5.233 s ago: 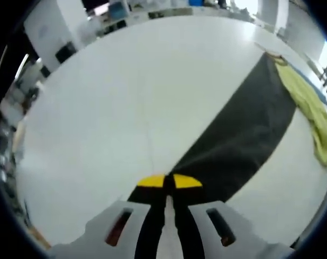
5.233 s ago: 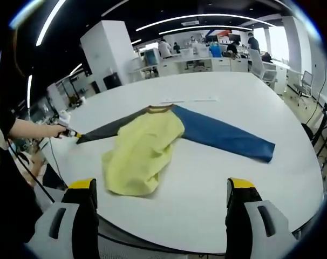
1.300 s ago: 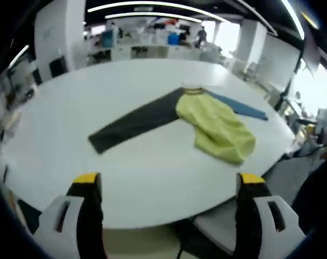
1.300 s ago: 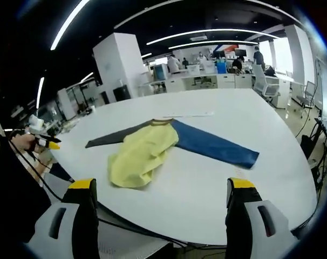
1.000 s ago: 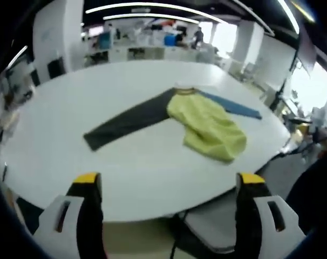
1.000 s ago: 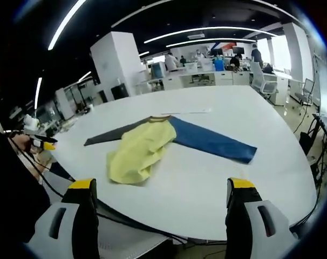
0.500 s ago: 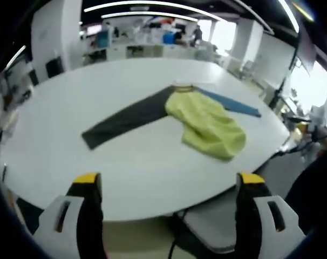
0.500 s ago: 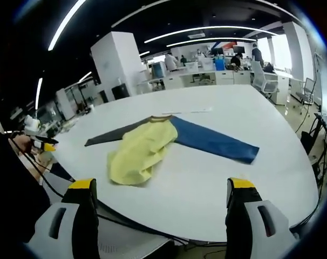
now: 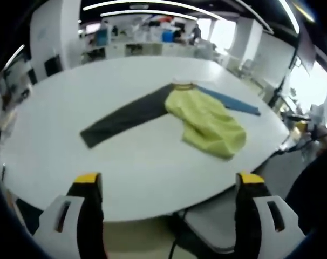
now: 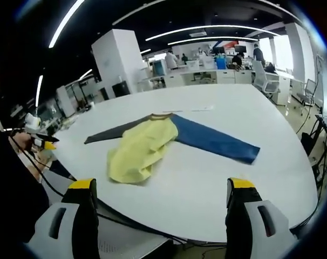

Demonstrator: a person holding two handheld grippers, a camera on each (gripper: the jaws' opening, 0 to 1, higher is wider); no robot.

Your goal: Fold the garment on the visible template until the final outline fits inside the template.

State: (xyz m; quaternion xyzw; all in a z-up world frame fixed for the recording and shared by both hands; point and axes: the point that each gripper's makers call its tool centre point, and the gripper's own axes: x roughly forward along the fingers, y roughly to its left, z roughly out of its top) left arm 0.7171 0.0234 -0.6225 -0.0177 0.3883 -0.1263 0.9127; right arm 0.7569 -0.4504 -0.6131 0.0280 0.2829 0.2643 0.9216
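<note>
Both tongs, left tongs point(image 9: 166, 186) and right tongs point(image 10: 161, 191), held back off the counter's point(image 9: 152, 162) near edge, jaws spread wide and empty, probably to take in the whole garment point(image 10: 152, 141) before choosing a grip. Garment spread at the counter's middle: yellow body point(image 9: 206, 121) bunched toward 5 o'clock in the left gripper view, dark sleeve point(image 9: 125, 114) stretched to 8 o'clock, blue sleeve point(image 10: 212, 139) to 3 o'clock in the right gripper view; no template outline made out. Beyond, at 12 o'clock, office desks point(image 10: 206, 65) well apart, nothing lying between tongs and cloth.
</note>
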